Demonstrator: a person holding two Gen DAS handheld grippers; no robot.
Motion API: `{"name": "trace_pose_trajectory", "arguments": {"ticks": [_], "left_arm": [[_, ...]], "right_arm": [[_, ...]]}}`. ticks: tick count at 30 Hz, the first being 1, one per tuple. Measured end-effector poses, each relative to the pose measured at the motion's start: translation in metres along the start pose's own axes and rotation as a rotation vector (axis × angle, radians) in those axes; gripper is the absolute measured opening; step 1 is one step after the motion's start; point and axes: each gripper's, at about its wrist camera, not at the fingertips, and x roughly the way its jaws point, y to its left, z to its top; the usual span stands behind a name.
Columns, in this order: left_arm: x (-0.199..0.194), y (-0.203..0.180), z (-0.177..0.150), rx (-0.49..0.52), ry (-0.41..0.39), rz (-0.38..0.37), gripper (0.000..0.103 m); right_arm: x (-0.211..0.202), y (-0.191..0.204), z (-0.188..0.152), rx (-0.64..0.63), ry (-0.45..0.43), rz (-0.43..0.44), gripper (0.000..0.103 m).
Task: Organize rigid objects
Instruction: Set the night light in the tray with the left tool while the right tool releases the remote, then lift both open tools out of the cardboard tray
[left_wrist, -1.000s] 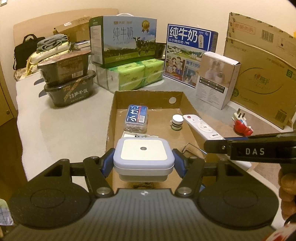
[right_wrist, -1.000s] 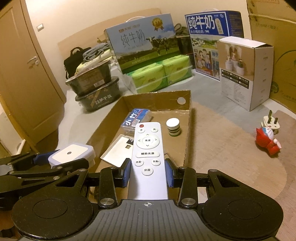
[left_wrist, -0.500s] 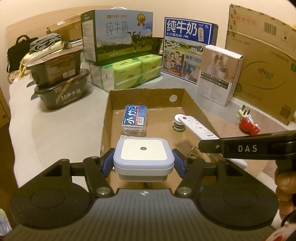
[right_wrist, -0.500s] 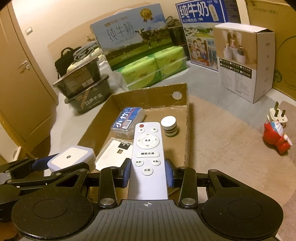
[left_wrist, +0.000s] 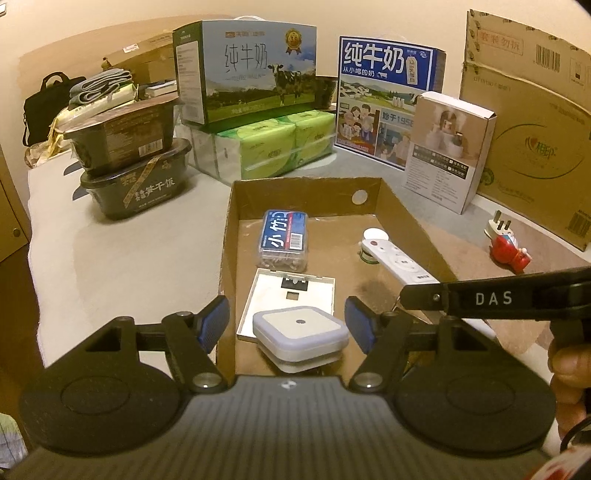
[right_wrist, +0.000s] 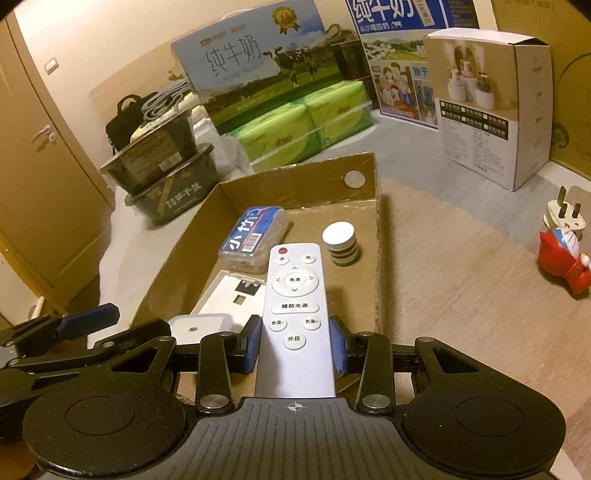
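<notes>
Night light let go over the box, remote held.

The left gripper (left_wrist: 287, 325) has just been opening: its fingers (left_wrist: 214, 323) stand wide, clear of the night light (left_wrist: 300, 334) lying between them on a white plate (left_wrist: 275, 295) in the box (left_wrist: 306, 192). The right gripper (right_wrist: 294, 345) clamps the remote (right_wrist: 295, 306) over the box.

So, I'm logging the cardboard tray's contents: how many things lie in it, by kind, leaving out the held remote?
Toothpick box: 1
White wall plate: 1
Square night light: 1
Striped round jar: 1
Total: 4
</notes>
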Motion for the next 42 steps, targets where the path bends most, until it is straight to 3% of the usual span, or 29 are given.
{"name": "trace_pose_trajectory", "arguments": {"ticks": [12, 16, 25, 38, 42], "left_arm": [[-0.006, 0.002, -0.004, -0.016, -0.007, 0.002, 0.066], [-0.007, 0.003, -0.005, -0.022, -0.008, 0.008, 0.067], [-0.023, -0.004, -0.010, -0.076, -0.009, 0.001, 0.070], [-0.059, -0.031, -0.030, -0.114, 0.010, -0.010, 0.074], [-0.070, -0.040, -0.035, -0.118, 0.011, -0.010, 0.079]], "right_arm": [[0.004, 0.003, 0.002, 0.021, -0.005, 0.031, 0.039], [-0.001, -0.001, 0.003, 0.016, -0.035, 0.023, 0.043], [-0.035, -0.012, -0.011, 0.013, -0.072, -0.045, 0.051], [-0.089, -0.015, -0.037, -0.004, -0.088, -0.045, 0.054], [-0.106, -0.015, -0.044, -0.035, -0.104, -0.072, 0.055]]}}
